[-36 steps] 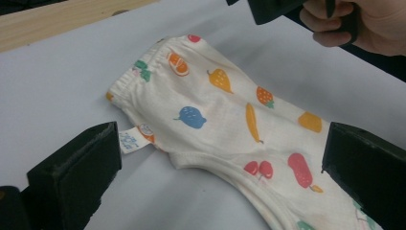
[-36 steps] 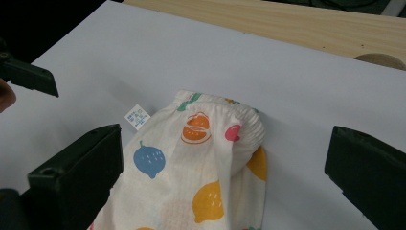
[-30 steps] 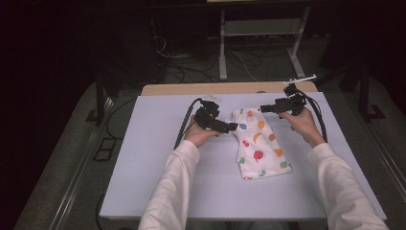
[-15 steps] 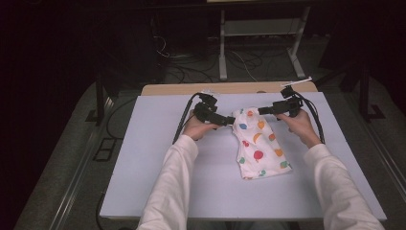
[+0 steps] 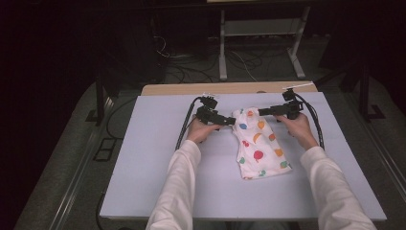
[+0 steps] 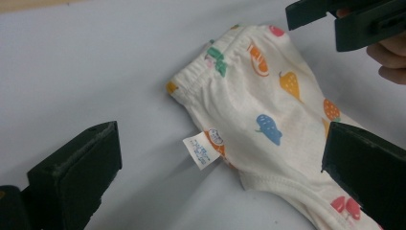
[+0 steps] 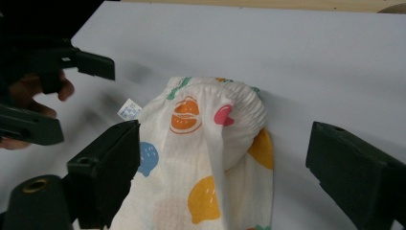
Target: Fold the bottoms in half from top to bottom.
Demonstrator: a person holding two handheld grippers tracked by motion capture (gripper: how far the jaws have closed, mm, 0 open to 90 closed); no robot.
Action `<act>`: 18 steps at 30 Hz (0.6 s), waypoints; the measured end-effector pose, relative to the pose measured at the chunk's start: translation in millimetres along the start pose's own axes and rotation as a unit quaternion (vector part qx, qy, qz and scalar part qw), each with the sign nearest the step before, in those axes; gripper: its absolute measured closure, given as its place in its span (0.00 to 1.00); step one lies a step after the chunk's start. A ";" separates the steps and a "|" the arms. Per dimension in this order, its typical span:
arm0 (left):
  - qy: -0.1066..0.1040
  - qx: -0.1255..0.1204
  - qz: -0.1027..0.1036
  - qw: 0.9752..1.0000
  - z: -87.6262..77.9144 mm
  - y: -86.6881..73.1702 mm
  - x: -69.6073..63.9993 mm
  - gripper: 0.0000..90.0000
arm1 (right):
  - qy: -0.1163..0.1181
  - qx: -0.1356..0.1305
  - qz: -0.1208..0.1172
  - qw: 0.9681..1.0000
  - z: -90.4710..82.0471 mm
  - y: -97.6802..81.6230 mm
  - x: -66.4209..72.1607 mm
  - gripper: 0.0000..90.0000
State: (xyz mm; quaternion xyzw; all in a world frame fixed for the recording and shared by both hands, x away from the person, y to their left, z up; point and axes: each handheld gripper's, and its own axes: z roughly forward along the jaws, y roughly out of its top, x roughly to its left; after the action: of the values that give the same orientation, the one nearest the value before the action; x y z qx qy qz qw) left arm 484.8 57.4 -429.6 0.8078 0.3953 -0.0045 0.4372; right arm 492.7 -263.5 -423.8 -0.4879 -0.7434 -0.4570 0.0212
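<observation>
Since the earlier frame: left gripper [image 5: 231, 120] lowered to garment [image 5: 258, 146] waistband, jaws wide; right gripper [image 5: 261, 112] jaws wide, just been closing, waistband between, ungripped. Step: approach. Next: pinch both waistband corners.

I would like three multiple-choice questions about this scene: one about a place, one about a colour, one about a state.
1. Where does the small white label stick out of the fruit-print garment?
A. at the side seam below the waistband
B. at the bottom hem
C. on the bare table

2. What colour is the tabletop?
A. green
B. pale lavender-blue
C. red

3. How do the left claw and right claw stand?
A. both clamped on cloth
B. both open near the waistband
C. one holds the label

Answers: 1 A, the left gripper view shows it there. 2 B, seen in the high view. 3 B, the jaws stand apart around the cloth.
</observation>
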 end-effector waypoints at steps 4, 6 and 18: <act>-0.011 -0.014 -0.022 1.000 6.5 -2.3 3.6 0.03 | 0.003 0.000 0.012 1.000 3.1 -0.9 -3.4 0.18; -0.014 -0.010 -0.022 1.000 10.2 -3.0 3.4 0.04 | 0.001 0.004 0.014 1.000 5.6 -1.3 -4.9 0.21; -0.028 -0.002 -0.040 0.999 24.5 -8.5 3.9 0.14 | 0.000 0.028 0.016 0.999 17.6 -8.6 -11.4 0.43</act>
State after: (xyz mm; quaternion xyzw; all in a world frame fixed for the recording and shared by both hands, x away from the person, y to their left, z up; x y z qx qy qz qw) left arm 490.3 45.1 -452.1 0.7901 0.4147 -0.0432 0.4493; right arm 499.5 -260.2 -445.1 -0.4987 -0.7480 -0.4359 0.0421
